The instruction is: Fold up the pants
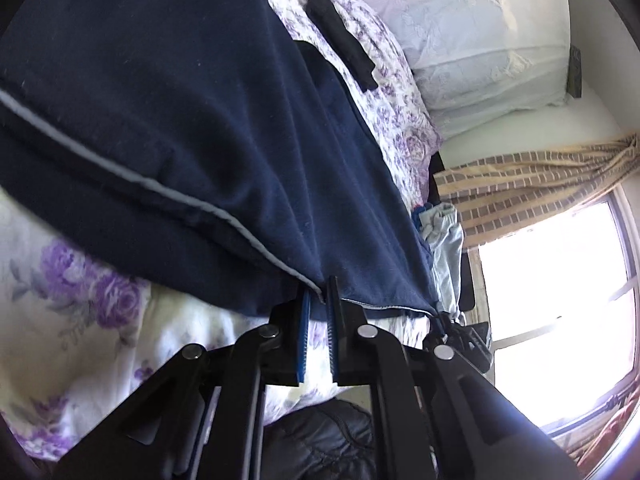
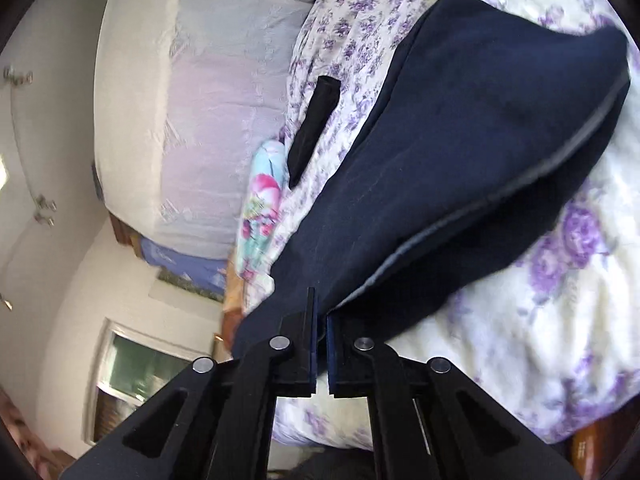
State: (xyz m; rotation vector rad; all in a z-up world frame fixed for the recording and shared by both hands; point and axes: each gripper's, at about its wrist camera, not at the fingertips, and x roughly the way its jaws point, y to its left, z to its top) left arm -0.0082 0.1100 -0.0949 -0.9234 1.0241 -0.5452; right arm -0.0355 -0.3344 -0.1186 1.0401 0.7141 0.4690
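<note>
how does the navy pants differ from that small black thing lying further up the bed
The navy pants are large, with a grey stripe along the seam; the black item is small, narrow and plain. The pants are pinched at one edge by both tongs, left and right; the black item lies untouched. Both rest on the floral bedspread.

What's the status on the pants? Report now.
Left gripper jaws shut on pants hem. Right gripper jaws shut on pants edge. Pants partly lifted off flowered bedspread. Black sock lies beside pants, not in the way.
</note>
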